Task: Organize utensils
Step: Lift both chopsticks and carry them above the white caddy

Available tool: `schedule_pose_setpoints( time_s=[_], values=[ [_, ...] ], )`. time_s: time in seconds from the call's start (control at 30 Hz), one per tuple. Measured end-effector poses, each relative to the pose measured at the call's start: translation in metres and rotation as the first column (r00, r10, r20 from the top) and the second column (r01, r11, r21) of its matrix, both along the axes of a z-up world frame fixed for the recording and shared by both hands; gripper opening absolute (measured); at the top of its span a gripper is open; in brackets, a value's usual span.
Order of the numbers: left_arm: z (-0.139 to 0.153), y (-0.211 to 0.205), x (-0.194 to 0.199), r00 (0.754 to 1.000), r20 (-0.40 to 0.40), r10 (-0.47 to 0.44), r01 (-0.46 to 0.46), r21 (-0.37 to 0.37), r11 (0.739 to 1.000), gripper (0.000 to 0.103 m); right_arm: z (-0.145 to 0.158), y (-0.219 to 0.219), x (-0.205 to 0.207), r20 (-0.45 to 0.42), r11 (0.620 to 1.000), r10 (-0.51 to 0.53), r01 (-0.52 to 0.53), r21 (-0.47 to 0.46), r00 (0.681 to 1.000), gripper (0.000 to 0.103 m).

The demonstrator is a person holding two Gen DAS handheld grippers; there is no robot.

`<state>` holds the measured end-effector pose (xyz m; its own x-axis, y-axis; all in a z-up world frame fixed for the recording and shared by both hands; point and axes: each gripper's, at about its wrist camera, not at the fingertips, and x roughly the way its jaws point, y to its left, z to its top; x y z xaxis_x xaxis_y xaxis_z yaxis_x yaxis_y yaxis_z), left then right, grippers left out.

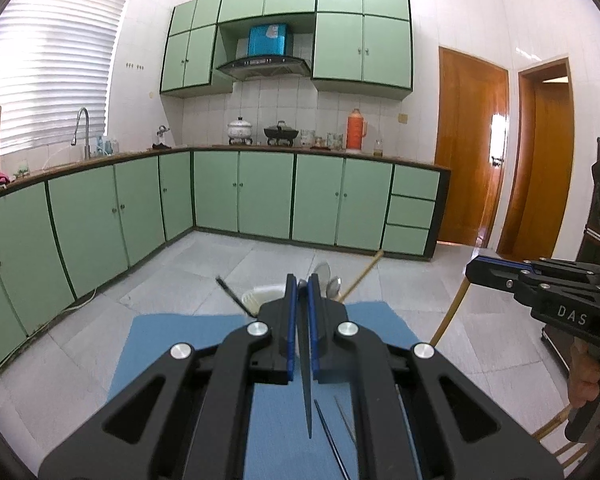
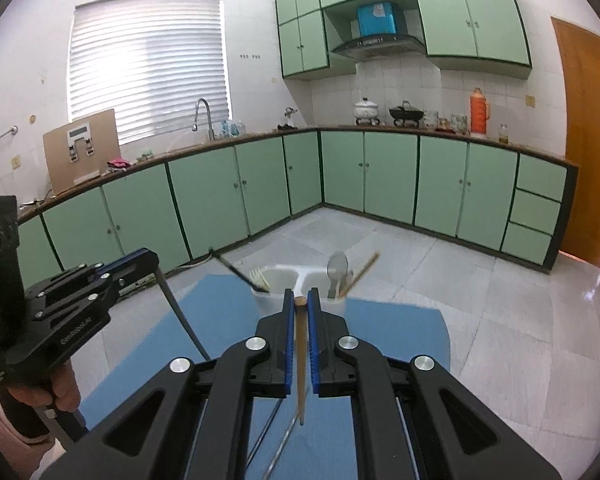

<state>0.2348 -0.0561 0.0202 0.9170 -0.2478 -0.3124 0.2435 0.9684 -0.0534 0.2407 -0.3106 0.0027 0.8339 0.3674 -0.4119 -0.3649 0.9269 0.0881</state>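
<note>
A white two-compartment utensil holder (image 2: 284,280) stands at the far edge of a blue mat (image 2: 380,332). It holds a metal spoon (image 2: 337,268), a wooden chopstick (image 2: 360,274), a fork and a black chopstick (image 2: 236,270). My left gripper (image 1: 302,286) is shut on a dark grey chopstick (image 1: 306,380), held above the mat near the holder (image 1: 260,298). My right gripper (image 2: 300,300) is shut on a wooden chopstick (image 2: 301,360), also raised above the mat. Each gripper shows in the other's view, the left (image 2: 140,258) and the right (image 1: 474,270).
Thin dark utensils lie on the mat below the grippers (image 1: 332,436) (image 2: 276,444). Beyond the mat (image 1: 160,340) is grey tiled floor (image 1: 240,256), green kitchen cabinets (image 1: 260,196) and wooden doors (image 1: 472,148).
</note>
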Motion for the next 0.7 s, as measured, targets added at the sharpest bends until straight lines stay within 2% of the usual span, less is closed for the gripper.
schedule_pose_setpoints(
  time_s=[0.2,0.43,0.57,0.7],
  values=[
    [0.033,-0.005,0.022,0.997,0.079,0.004,-0.004,-0.002,1.000,0.004,0.037,0.007,0.021,0.065,1.000,0.020,-0.020,-0.008,0.998,0.006],
    [0.069,-0.018,0.060,0.986,0.163,0.020,-0.019,-0.005,1.000,0.004,0.080,0.015,0.067,0.135,1.000,0.011,-0.014,0.017,0.991,0.006],
    [0.075,-0.024,0.092,0.983,0.179,0.045,-0.043,-0.012,0.999,0.004,0.089,0.023,0.095,0.153,1.000,-0.010,0.009,0.006,0.988,0.006],
    [0.069,-0.027,0.123,0.981,0.182,0.070,-0.066,-0.026,0.997,0.004,0.078,0.032,0.129,0.131,1.000,-0.024,0.024,0.005,0.991,0.006]
  ],
)
